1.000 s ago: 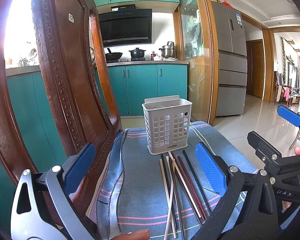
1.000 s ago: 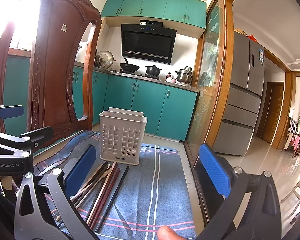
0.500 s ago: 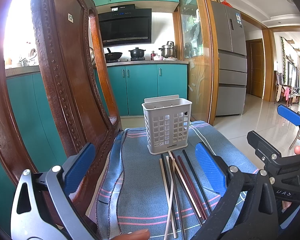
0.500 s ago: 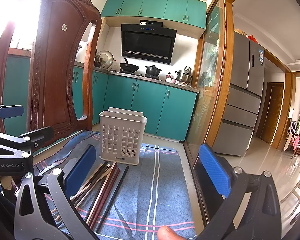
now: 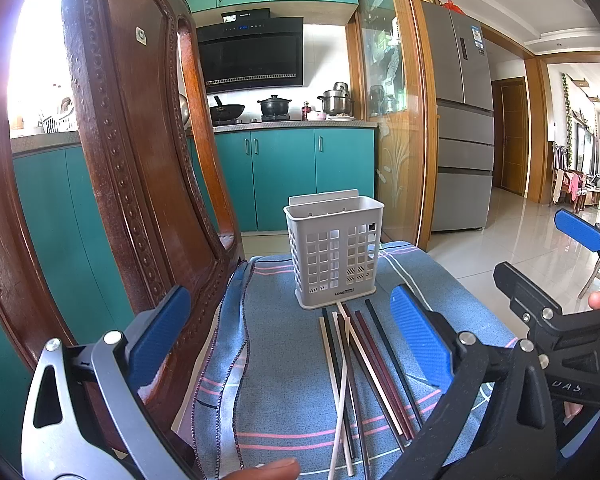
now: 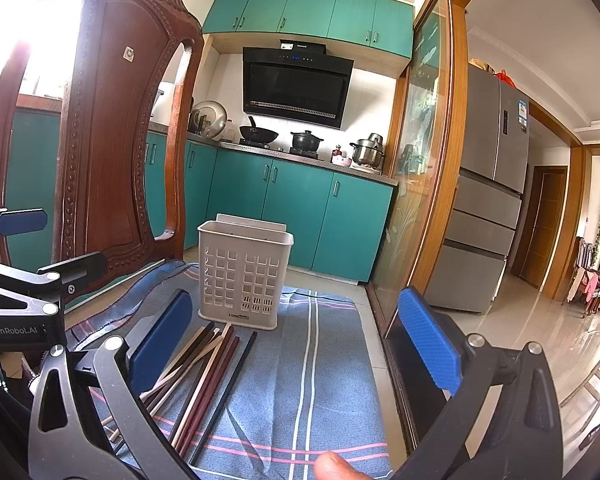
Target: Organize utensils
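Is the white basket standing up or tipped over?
Standing up. The basket sits flat on the blue cloth, opening upward.

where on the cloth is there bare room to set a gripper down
Free: the blue cloth right of the black chopstick, out to the cloth's right edge. Also the strip between the chopsticks and the wooden chair back. Crowded: just in front of the white holder, where the chopsticks fan and cross.

Both grippers have blue textured pads (image 6: 428, 336) on grey-black arms with silver screws (image 5: 113, 337); one body reads "GenRobot.AI" (image 6: 14, 330).
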Available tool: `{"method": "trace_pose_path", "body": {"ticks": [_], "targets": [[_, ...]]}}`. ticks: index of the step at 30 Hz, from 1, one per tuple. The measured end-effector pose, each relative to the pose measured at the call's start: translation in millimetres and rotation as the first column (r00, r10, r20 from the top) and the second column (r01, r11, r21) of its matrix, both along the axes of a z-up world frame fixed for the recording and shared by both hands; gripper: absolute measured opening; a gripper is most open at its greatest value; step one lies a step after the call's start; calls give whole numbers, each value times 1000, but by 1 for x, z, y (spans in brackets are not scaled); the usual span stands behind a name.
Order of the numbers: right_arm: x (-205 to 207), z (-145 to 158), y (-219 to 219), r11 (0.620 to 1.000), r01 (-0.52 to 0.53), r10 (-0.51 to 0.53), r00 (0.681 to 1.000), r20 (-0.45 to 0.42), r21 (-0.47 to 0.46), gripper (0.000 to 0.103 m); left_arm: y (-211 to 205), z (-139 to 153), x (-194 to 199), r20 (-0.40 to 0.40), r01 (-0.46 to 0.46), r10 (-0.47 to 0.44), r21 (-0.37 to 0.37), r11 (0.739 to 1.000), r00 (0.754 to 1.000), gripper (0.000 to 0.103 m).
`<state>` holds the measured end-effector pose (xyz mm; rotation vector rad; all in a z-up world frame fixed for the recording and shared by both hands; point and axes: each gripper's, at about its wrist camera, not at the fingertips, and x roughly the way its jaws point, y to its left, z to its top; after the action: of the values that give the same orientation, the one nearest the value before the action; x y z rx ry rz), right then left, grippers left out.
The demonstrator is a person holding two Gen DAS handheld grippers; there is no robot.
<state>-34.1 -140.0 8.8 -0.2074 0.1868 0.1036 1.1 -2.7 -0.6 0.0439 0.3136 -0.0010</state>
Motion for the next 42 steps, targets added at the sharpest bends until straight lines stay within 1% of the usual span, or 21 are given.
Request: {"method": "trace_pose_path", "body": {"ticks": [17, 19, 20, 21, 23, 24, 25, 27, 28, 30, 31, 32, 33, 34, 35, 36, 37, 38, 40, 41, 42], "targets": [[0, -1, -1, 1000, -1, 1, 1000, -3, -8, 101, 0, -1, 0, -1, -1, 1, 0, 1000, 1000, 100], [0, -2, -1, 1000, 17, -17, 1000, 0, -22, 101, 2, -3, 2, -8, -3, 3, 3, 1000, 1000, 100], [1, -2, 0, 999, 30, -30, 1000, 4, -32, 101, 2, -4, 4, -17, -8, 8, 9, 1000, 1000, 100], [2, -2, 0, 997, 57, -56, 998, 5, -51, 101, 1, -7, 8, -44, -21, 22, 28, 999, 999, 100], [8, -7, 1, 992, 96, -98, 995, -12, -87, 101, 0, -17, 20, -120, -28, 35, 61, 998, 992, 100], [14, -11, 2, 989, 102, -107, 993, -44, -108, 101, -1, -22, 25, -163, -26, 38, 72, 997, 986, 100], [25, -18, 2, 985, 105, -120, 987, -108, -137, 101, -1, -27, 29, -194, -25, 40, 82, 996, 980, 100], [44, -33, 0, 976, 123, -159, 966, -202, -181, 101, -1, -36, 38, -258, -27, 51, 97, 995, 965, 100], [50, -39, -2, 974, 129, -171, 958, -230, -187, 101, 3, -43, 44, -301, -34, 60, 91, 995, 952, 100], [64, -46, -7, 978, 129, -174, 941, -292, -165, 96, 8, -51, 51, -355, -33, 52, 59, 998, 933, 99], [73, -49, -13, 984, 124, -161, 930, -330, -128, 83, 13, -56, 54, -391, -28, 34, 22, 999, 920, 97], [85, -52, -18, 986, 132, -161, 915, -371, -102, 68, 17, -60, 56, -415, -22, 13, -18, 1000, 910, 88], [93, -54, -20, 986, 139, -165, 900, -404, -91, 60, 20, -63, 57, -438, -19, -6, -53, 998, 899, 83], [107, -57, -21, 990, 131, -144, 876, -461, -61, 47, 21, -65, 59, -455, -18, -17, -73, 997, 891, 77], [119, -59, -20, 994, 108, -105, 858, -503, -24, 42, 23, -68, 61, -469, -20, -24, -88, 996, 883, 72], [136, -64, -18, 997, 81, -64, 834, -549, 7, 42, 22, -68, 60, -477, -23, -24, -92, 995, 879, 69], [148, -69, -9, 997, 71, -61, 814, -577, -6, 42, 21, -69, 60, -484, -25, -23, -92, 995, 875, 65], [164, -76, -3, 999, 46, -47, 792, -609, -18, 40, 21, -69, 61, -488, -24, -23, -90, 996, 873, 64], [193, -91, 9, 1000, 24, -18, 734, -679, 0, 38, 20, -70, 63, -498, -17, -30, -90, 996, 867, 63], [208, -100, 11, 999, 27, 4, 694, -720, 31, 37, 17, -72, 68, -508, -16, -31, -89, 996, 861, 62], [215, -106, 13, 998, 30, 20, 671, -741, 54, 37, 15, -73, 73, -522, -19, -30, -89, 996, 853, 62]]}}
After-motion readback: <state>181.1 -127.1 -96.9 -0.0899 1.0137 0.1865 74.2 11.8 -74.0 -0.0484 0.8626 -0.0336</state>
